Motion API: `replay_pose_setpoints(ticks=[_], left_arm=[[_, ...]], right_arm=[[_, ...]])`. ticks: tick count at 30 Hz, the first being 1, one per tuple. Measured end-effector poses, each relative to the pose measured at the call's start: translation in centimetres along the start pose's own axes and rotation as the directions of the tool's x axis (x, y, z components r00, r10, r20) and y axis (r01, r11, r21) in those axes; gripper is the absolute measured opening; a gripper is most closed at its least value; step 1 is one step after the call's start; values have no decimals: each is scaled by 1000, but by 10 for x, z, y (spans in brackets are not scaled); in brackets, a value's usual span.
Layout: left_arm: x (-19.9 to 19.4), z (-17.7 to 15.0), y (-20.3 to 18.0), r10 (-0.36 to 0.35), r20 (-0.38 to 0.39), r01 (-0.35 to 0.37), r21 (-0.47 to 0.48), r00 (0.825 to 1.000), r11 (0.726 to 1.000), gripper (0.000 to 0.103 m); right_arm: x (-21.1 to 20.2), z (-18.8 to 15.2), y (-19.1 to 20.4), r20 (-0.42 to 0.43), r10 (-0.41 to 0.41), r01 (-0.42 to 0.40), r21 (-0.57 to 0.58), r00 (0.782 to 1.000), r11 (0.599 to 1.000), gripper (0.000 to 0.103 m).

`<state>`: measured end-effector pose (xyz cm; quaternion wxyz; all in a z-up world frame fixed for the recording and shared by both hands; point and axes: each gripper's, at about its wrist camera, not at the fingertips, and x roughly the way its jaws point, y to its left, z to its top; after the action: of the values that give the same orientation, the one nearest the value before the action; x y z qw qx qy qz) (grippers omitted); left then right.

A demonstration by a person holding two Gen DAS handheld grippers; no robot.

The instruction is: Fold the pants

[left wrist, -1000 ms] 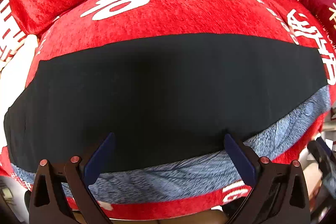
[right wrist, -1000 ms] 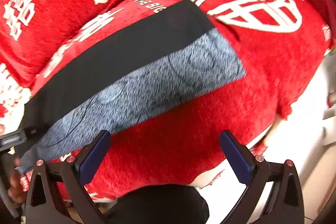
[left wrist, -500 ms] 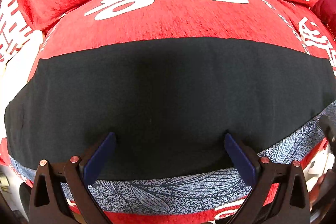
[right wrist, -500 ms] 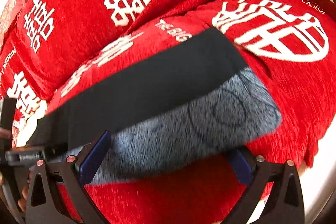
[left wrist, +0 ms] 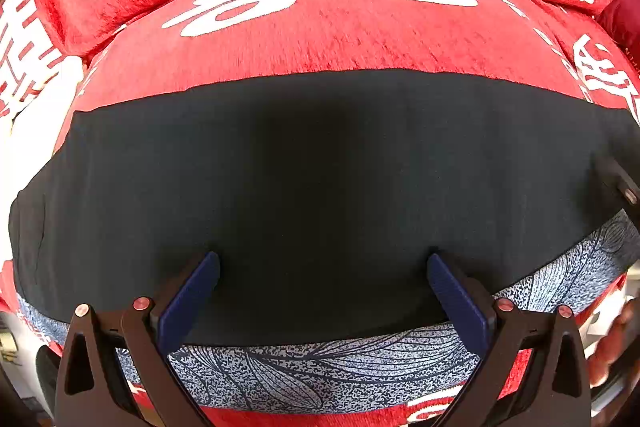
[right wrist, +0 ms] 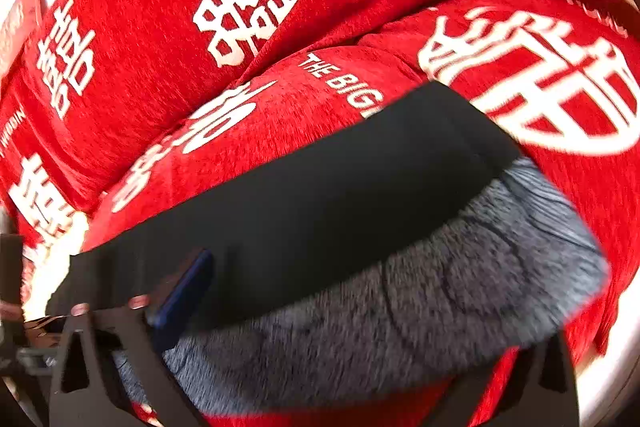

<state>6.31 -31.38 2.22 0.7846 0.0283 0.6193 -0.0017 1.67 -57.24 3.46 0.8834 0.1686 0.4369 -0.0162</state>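
The pants (left wrist: 320,195) are laid flat across the red cushion (left wrist: 320,39), the left gripper (left wrist: 322,287) is held spread over their black panel, and the right gripper (right wrist: 320,307), its 5 o'clock finger hidden behind blurred grey fabric, appears spread too.

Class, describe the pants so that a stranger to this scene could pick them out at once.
Find the red sofa cover with big white characters. Lying flat across its seat is a long band of fabric, the pants. Unlike the red plush around them, they are plain black on top, with a blue-and-white leaf-print strip along the near edge.
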Motion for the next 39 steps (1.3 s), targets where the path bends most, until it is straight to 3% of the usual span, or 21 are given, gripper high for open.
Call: replay_pose_setpoints(ticks=[1, 4, 7, 13, 20, 23, 25, 29, 34, 39], left_arm=[[0, 0, 0, 0, 2, 0, 0, 1000, 1000, 103], [0, -1, 1, -1, 12, 1, 1, 1000, 1000, 103], [-1, -1, 0, -8, 18, 8, 6, 1000, 1000, 103], [-2, -3, 2, -24, 48, 23, 16, 999, 1000, 103], [-8, 1, 13, -55, 23, 55, 26, 998, 998, 103], [-27, 1, 35, -54, 86, 53, 19, 995, 998, 103], [-40, 2, 62, -59, 130, 60, -4, 990, 998, 103], [-48, 2, 127, -65, 139, 82, -115, 988, 990, 103], [-43, -12, 209, -45, 134, 82, -288, 990, 954, 103], [-29, -34, 258, -47, 104, 84, -384, 993, 919, 103]], right_arm=[[0, 2, 1, -17, -4, 4, 2, 1000, 1000, 34], [-12, 2, -3, -7, 34, -33, 44, 999, 998, 24], [-26, 1, 9, 19, 16, -17, 16, 1000, 1000, 20], [-64, 6, 59, 106, -12, 23, -103, 994, 994, 19], [-84, 3, 115, 148, -42, 77, -238, 988, 968, 19], [-90, -1, 142, 164, -39, 86, -290, 986, 953, 19], [-93, -6, 165, 179, -38, 99, -341, 983, 935, 18], [-82, -24, 220, 195, -67, 151, -461, 979, 874, 18], [-59, -49, 277, 175, -69, 157, -554, 982, 818, 19], [-22, -92, 327, 186, -123, 217, -675, 975, 705, 18]])
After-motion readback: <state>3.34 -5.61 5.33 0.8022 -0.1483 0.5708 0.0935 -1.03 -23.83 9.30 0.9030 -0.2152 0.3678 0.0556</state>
